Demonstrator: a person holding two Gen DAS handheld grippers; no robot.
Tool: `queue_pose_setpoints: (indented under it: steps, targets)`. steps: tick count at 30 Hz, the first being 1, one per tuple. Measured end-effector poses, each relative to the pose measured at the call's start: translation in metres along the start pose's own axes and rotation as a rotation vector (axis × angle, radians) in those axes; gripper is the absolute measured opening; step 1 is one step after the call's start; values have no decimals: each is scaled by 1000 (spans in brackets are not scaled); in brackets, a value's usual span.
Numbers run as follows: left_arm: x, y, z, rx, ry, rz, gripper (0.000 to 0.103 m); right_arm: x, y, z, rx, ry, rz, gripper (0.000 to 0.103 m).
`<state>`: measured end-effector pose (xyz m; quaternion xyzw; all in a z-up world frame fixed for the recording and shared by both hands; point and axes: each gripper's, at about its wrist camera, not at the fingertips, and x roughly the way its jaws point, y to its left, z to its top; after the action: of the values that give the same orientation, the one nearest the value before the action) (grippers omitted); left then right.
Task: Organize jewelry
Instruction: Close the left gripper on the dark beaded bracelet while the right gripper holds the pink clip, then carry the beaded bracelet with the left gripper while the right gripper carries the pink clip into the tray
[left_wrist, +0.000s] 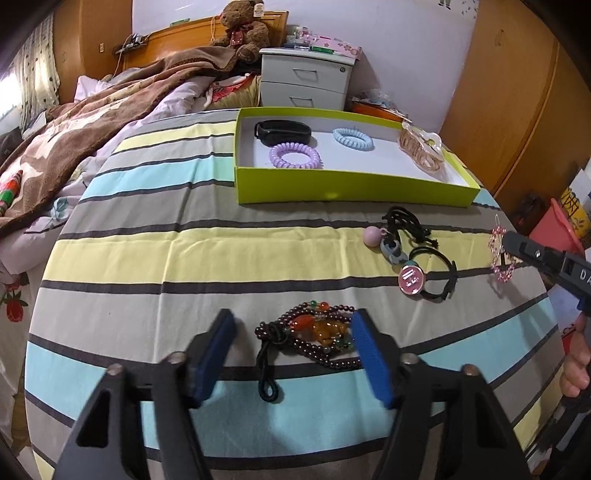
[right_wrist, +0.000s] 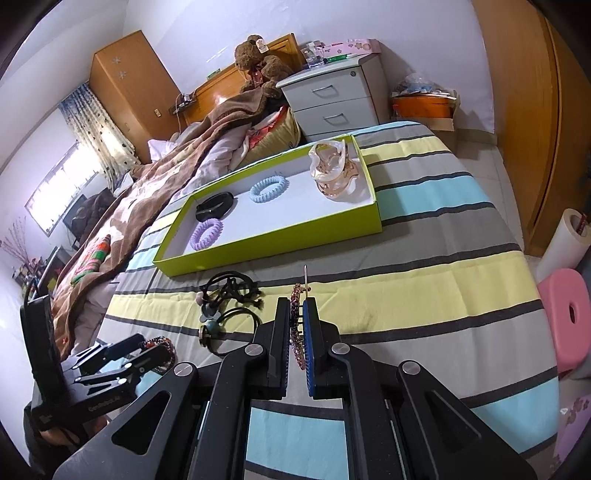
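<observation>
My right gripper (right_wrist: 298, 332) has its jaws closed to a narrow slit on the pink beaded ornament (right_wrist: 295, 325), held edge-on, its gold pin pointing ahead toward the green box (right_wrist: 266, 247). In my judgement that thin-edge grip keeps the piece from slipping on the way over.

My left gripper (left_wrist: 293, 354) has its jaws wide apart and holds nothing. They straddle the dark bead bracelet (left_wrist: 314, 332), which lies on the striped cloth of the table (left_wrist: 147, 254) with its amber charm between the pads; the stance suggests a grasp prepared, not made.

The box already holds a black band (left_wrist: 282, 130), a purple coil tie (left_wrist: 294, 155), a blue coil tie (left_wrist: 352, 138) and a clear claw clip (left_wrist: 419, 147), spaced apart. Black hair ties (left_wrist: 413, 243) with charms lie outside, just in front of the box.
</observation>
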<state>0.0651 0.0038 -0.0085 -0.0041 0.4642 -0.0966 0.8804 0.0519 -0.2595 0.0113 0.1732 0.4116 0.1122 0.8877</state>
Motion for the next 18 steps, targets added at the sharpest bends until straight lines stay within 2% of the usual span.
queue_pose_setpoints:
  steps: [8,11,18]
  targets:
    - [-3,4,1,-27,1,-28,30,-2,2,-2,-3,-3,3,7]
    - [-3,3,1,-32,-2,-34,24,-3,2,-2,-1,-5,1,7]
    - [-9,3,2,-36,-15,-34,21,-4,2,-2,-1,-10,4,7]
